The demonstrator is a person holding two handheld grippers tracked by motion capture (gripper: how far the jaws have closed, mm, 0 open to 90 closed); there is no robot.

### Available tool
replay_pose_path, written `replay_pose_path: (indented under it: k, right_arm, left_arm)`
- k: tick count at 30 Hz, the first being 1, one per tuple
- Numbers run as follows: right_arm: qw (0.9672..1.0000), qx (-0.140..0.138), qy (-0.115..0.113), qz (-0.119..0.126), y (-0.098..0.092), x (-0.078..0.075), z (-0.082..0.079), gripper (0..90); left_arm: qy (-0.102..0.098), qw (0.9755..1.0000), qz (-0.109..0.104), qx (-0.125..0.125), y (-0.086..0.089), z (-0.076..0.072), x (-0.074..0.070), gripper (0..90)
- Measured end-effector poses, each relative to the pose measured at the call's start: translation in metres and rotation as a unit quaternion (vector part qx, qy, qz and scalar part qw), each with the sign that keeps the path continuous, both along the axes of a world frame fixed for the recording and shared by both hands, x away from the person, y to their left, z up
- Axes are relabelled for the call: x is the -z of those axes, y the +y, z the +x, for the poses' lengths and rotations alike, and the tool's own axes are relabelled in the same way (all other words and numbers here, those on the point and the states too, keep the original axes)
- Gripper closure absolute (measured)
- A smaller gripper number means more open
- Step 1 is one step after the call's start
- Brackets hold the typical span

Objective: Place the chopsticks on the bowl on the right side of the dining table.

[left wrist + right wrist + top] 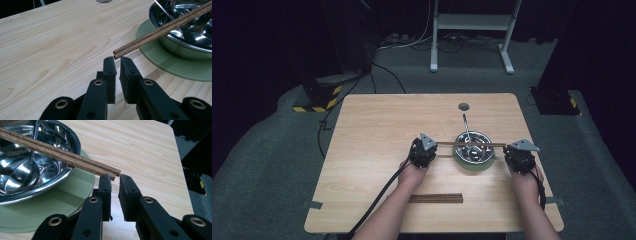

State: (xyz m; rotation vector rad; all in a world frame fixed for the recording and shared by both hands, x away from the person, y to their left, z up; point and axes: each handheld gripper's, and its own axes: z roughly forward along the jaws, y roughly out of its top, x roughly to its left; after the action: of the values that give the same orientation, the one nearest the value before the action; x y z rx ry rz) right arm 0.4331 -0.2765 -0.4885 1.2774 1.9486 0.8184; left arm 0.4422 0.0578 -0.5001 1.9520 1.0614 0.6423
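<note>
I keep both tongs, left (115,59) and right (115,177), closed and empty, clear of the chopsticks (472,144) resting level across the bowl (473,148).

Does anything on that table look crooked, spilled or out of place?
Nothing is spilled or broken. The one unusual sight is a pair of chopsticks lying across the rim of the metal bowl, with both ends sticking out past it. The bowl sits squarely on a green plate, a spoon leaning inside. Another pair of chopsticks lies straight near the front edge.
</note>
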Motion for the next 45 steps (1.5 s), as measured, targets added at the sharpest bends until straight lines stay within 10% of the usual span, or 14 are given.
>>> replay_pose_path:
  k: [29, 45]
  right_arm:
    - [1.0, -0.001, -0.001, -0.004, -0.002, 0.002, 0.0, 78.9]
    - [0.9999, 0.007, -0.01, 0.011, 0.004, 0.0, -0.014, 56.5]
  left_arm:
    - [0.002, 1.0, 0.0, 0.001, -0.001, 0.001, 0.002, 77.2]
    - [0.017, 0.9998, -0.014, 0.004, 0.006, -0.011, 0.001, 57.7]
